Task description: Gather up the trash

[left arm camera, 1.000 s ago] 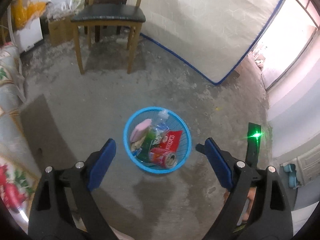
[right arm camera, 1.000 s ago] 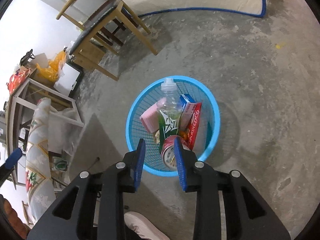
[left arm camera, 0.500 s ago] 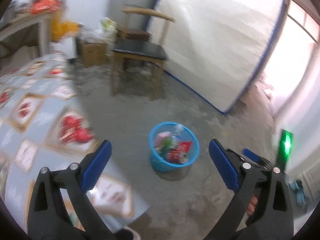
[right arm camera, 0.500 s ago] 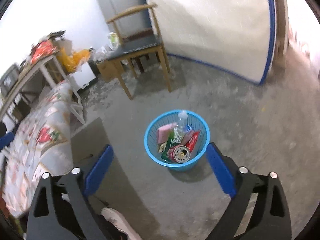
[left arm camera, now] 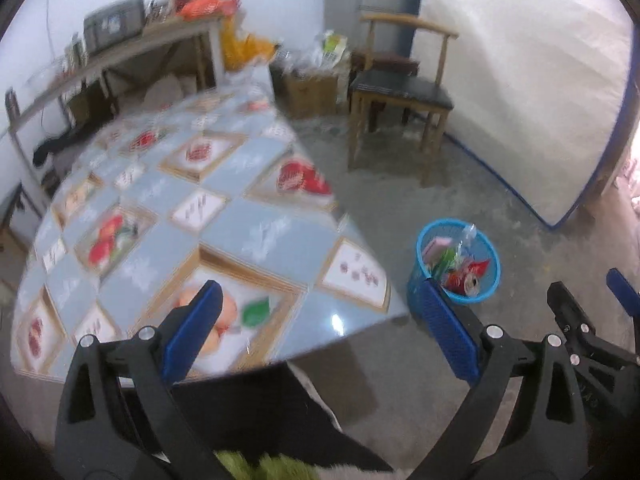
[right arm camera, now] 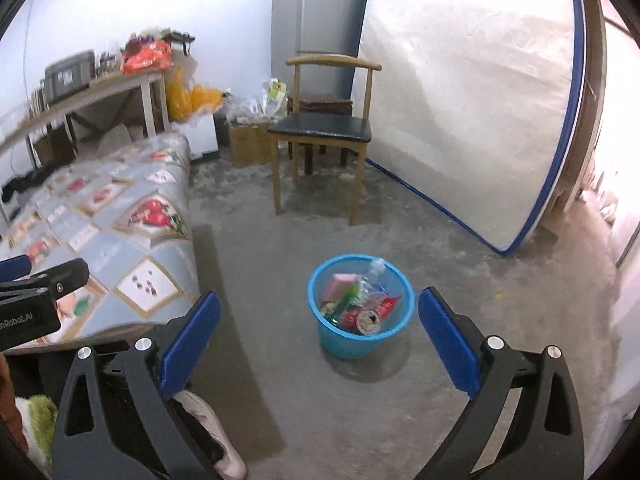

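Both grippers have pulled up and back from the blue mesh bin (right arm camera: pixel 360 308), and the patterned tablecloth (left arm camera: pixel 180 216), blurred in the left view, now fills that side. On the concrete floor (right arm camera: pixel 480 312) beside the table the bin holds a pink packet, a clear bottle and a red can (right arm camera: pixel 366 318), probably all light; its thin plastic rim looks the stiffest place to pinch. Left gripper (left arm camera: pixel 320 332) and right gripper (right arm camera: pixel 320 338) are spread wide, empty.

Bare floor (right arm camera: pixel 460 248) lies open all around the basket (right arm camera: pixel 360 340), whose top is uncovered. The table (right arm camera: pixel 120 240) stands left of the basket, the chair (right arm camera: pixel 320 132) and mattress (right arm camera: pixel 460 100) well behind it.
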`<action>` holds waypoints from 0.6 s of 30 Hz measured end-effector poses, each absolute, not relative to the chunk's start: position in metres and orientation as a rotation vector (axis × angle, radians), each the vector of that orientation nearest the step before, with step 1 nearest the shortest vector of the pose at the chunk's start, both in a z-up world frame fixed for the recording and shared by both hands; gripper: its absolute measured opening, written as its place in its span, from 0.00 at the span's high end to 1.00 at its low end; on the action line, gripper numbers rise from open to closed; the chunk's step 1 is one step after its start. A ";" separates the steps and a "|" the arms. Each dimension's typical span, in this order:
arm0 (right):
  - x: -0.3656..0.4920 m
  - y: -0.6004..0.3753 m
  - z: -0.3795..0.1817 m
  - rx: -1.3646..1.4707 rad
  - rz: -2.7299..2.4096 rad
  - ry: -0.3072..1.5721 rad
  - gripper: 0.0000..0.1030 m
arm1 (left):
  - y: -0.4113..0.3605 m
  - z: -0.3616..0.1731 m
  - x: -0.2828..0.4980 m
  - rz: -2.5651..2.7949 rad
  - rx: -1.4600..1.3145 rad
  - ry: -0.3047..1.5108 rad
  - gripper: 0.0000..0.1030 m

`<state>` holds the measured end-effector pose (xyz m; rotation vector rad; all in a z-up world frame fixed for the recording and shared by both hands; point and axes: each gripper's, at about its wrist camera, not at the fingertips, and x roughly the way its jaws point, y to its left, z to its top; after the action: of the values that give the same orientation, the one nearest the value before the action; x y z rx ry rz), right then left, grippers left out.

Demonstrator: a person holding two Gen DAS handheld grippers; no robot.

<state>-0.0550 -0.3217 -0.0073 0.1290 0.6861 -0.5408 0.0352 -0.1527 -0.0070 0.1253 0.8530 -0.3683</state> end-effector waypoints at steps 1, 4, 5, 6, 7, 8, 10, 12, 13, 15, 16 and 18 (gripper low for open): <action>-0.054 -0.320 -0.009 0.129 -0.554 0.713 0.06 | -0.150 -0.013 0.034 -0.346 0.101 0.887 0.08; -0.053 -0.320 -0.017 0.152 -0.571 0.775 0.06 | -0.144 -0.024 0.027 -0.319 0.064 0.926 0.08; -0.053 -0.320 -0.020 0.154 -0.578 0.790 0.06 | -0.143 -0.029 0.026 -0.316 0.067 0.944 0.08; -0.053 -0.320 -0.022 0.152 -0.590 0.806 0.06 | -0.143 -0.030 0.026 -0.311 0.074 0.953 0.08; -0.053 -0.319 -0.025 0.149 -0.597 0.815 0.06 | -0.144 -0.033 0.025 -0.306 0.079 0.955 0.08; -0.053 -0.319 -0.026 0.146 -0.603 0.824 0.06 | -0.144 -0.034 0.024 -0.304 0.086 0.957 0.08; -0.052 -0.316 -0.028 0.139 -0.608 0.838 0.06 | -0.144 -0.034 0.024 -0.298 0.094 0.952 0.08; -0.051 -0.314 -0.029 0.130 -0.611 0.846 0.06 | -0.144 -0.033 0.025 -0.296 0.096 0.945 0.08; -0.049 -0.313 -0.029 0.128 -0.609 0.849 0.06 | -0.143 -0.032 0.025 -0.289 0.098 0.942 0.08; -0.048 -0.314 -0.030 0.132 -0.600 0.857 0.06 | -0.143 -0.032 0.027 -0.279 0.106 0.941 0.08; -0.047 -0.314 -0.031 0.136 -0.596 0.861 0.06 | -0.142 -0.032 0.027 -0.269 0.108 0.939 0.08; -0.046 -0.314 -0.033 0.141 -0.588 0.868 0.06 | -0.142 -0.031 0.028 -0.254 0.112 0.937 0.08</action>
<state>-0.0461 -0.3144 -0.0327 0.1408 0.8679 -0.5877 0.0280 -0.1418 -0.0308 0.1125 0.9373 -0.2536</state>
